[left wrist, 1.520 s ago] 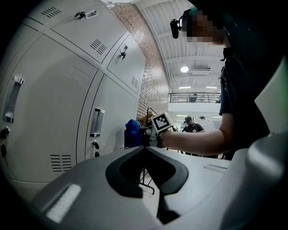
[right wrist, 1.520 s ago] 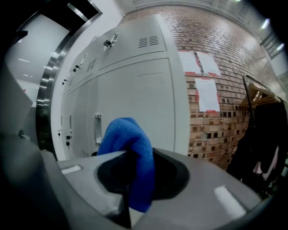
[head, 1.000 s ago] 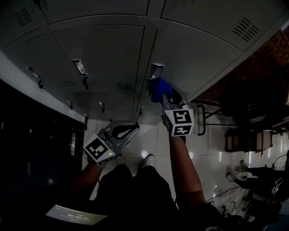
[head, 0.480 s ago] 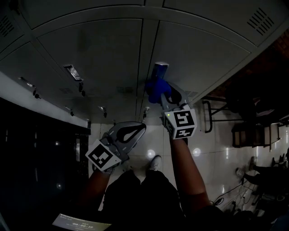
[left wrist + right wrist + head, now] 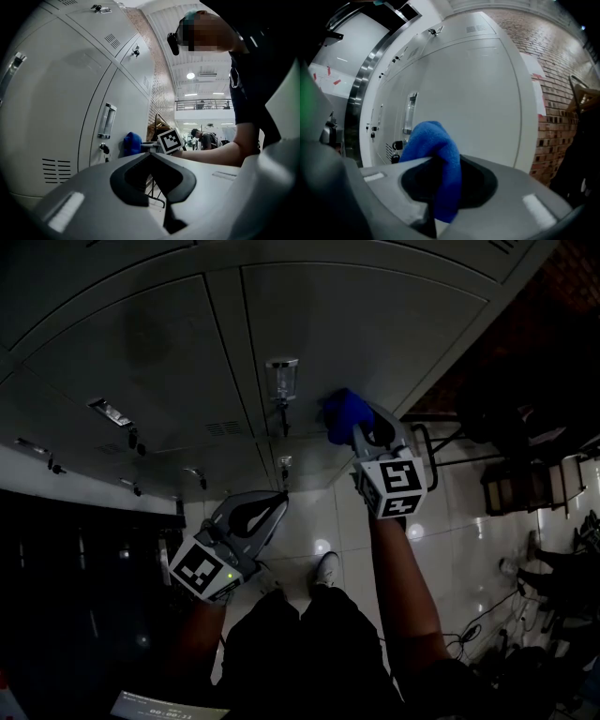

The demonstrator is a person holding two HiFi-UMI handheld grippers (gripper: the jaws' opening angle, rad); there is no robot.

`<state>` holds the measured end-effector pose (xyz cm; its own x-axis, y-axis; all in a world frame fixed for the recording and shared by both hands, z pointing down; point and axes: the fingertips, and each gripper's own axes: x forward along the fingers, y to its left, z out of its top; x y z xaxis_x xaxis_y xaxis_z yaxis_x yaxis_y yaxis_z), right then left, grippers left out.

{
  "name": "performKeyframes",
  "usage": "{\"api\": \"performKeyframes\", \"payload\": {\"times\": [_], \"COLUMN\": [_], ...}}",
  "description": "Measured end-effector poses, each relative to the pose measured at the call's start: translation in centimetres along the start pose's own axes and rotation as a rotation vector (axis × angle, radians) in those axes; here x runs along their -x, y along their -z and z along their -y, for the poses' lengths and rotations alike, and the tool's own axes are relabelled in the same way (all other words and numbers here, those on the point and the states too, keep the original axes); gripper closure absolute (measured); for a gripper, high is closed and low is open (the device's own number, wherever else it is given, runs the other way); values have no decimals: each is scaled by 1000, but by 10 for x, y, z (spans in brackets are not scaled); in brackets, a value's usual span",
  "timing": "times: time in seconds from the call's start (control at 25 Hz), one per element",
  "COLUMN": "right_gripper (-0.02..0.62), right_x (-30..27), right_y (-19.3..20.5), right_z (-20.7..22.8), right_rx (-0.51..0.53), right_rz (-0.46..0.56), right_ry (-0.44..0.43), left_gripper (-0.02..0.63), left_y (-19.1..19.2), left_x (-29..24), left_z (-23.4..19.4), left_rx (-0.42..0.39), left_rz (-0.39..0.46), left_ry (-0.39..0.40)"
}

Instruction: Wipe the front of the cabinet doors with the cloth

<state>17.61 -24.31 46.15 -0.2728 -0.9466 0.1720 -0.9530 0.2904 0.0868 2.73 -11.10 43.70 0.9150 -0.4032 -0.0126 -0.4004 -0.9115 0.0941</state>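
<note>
A blue cloth (image 5: 343, 412) is bunched in my right gripper (image 5: 353, 430), which is shut on it and holds it against a grey cabinet door (image 5: 375, 324), just right of that door's metal handle (image 5: 281, 379). In the right gripper view the cloth (image 5: 436, 154) sticks out between the jaws in front of the pale door (image 5: 483, 89). My left gripper (image 5: 277, 499) hangs lower and to the left, away from the doors, shut with nothing in it. The left gripper view shows its closed tips (image 5: 152, 157), the cloth (image 5: 132, 143) and a handle (image 5: 107, 121).
More locker doors with handles and keyed locks run to the left (image 5: 111, 412). A brick wall (image 5: 562, 93) adjoins the cabinet on the right. A metal chair frame (image 5: 427, 463) and dark furniture (image 5: 511, 493) stand on the glossy tiled floor (image 5: 450, 549). A dark counter (image 5: 75, 549) is at left.
The right gripper has carried the cloth from beside the handle rightward across the door. The left gripper has stayed low and shut.
</note>
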Motion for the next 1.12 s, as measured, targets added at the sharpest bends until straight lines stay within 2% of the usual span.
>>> {"api": "performKeyframes", "payload": {"times": [0.2,0.44,0.68,0.84,1.12], "right_gripper": [523,523,523,523,523], "right_x": [17,38,46,46,13], "right_y": [13,26,23,13,34], "right_z": [55,100,105,68,-66], "right_rx": [-37,-68,-83,-80,-91], "right_rz": [2,-10,14,57,15], "right_ry": [101,190,191,139,-111], "left_gripper": [603,603,603,603,603], "left_y": [3,8,9,13,21], "left_x": [-13,-32,-38,-31,-7], "left_z": [7,20,22,12,-4], "left_rx": [5,11,4,20,34], "left_rz": [-22,-26,-12,-13,-8], "left_ry": [19,47,56,22,-27]}}
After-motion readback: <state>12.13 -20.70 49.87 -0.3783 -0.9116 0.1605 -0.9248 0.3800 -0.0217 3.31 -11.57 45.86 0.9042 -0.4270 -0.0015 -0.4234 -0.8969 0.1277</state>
